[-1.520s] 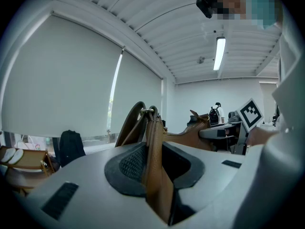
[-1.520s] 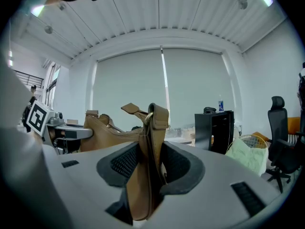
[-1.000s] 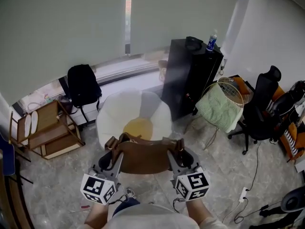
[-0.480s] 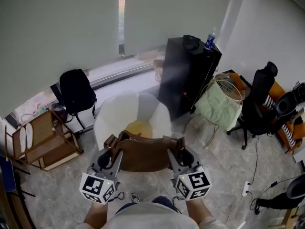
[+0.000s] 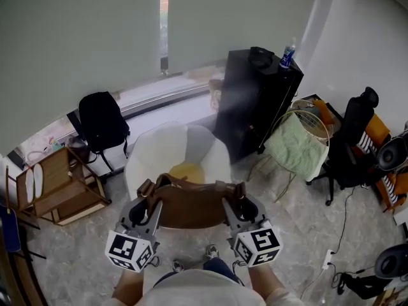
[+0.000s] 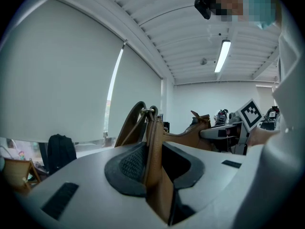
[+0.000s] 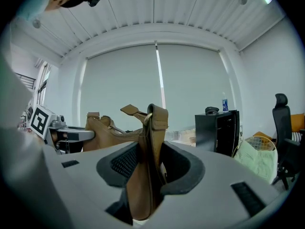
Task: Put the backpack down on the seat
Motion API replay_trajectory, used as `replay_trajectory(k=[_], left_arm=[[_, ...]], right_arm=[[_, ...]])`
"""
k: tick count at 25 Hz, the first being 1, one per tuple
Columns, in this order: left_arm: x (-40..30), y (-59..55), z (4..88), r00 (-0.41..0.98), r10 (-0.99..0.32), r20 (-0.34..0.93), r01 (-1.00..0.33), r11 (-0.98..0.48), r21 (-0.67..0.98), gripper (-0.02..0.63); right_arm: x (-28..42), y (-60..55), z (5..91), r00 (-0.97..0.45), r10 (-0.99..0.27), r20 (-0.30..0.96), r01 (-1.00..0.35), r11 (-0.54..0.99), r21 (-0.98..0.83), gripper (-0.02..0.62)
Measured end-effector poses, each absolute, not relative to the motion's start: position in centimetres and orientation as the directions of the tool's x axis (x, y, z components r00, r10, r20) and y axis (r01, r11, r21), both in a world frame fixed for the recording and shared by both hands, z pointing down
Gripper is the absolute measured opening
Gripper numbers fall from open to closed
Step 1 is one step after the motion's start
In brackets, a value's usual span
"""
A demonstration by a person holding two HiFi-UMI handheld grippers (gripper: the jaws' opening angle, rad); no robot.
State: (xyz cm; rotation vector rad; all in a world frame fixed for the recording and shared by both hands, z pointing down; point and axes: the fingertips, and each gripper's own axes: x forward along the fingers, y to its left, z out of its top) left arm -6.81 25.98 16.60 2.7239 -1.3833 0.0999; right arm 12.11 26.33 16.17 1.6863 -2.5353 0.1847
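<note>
Our left tool (image 6: 152,161) is clamped on a brown strap end of the backpack (image 5: 191,204), with the leather pinched flat between the pads. Our right tool (image 7: 150,163) grips the strap end on the other side in the same way. Each tool carries a cube with a black-and-white square marker (image 5: 131,249). These markers are the only print we can make out.

The backpack is slung between the two tools at the lower centre of the head view. It is just in front of the white seat (image 5: 159,148), which has a yellow cushion (image 5: 187,171) in the middle. We cannot tell whether the backpack touches the seat.

Right of the seat stands a black cabinet (image 5: 255,104) with a bottle (image 5: 288,55) on top, its blue label too small to read. A green cloth (image 5: 294,148) is draped over a wire basket further right. At the left are a black bag (image 5: 102,120) and a wooden rack (image 5: 60,183).
</note>
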Motion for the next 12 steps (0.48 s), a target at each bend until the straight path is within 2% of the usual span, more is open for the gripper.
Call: replay_trajectory(k=[12], left_arm=[[-0.7, 21.5, 16.6, 0.467, -0.88, 0.088, -0.884, -0.463, 0.056, 0.109]], right_arm=[[17.9, 19.0, 15.6, -0.519, -0.842, 0.143, -0.853, 0.52, -0.034, 0.169]])
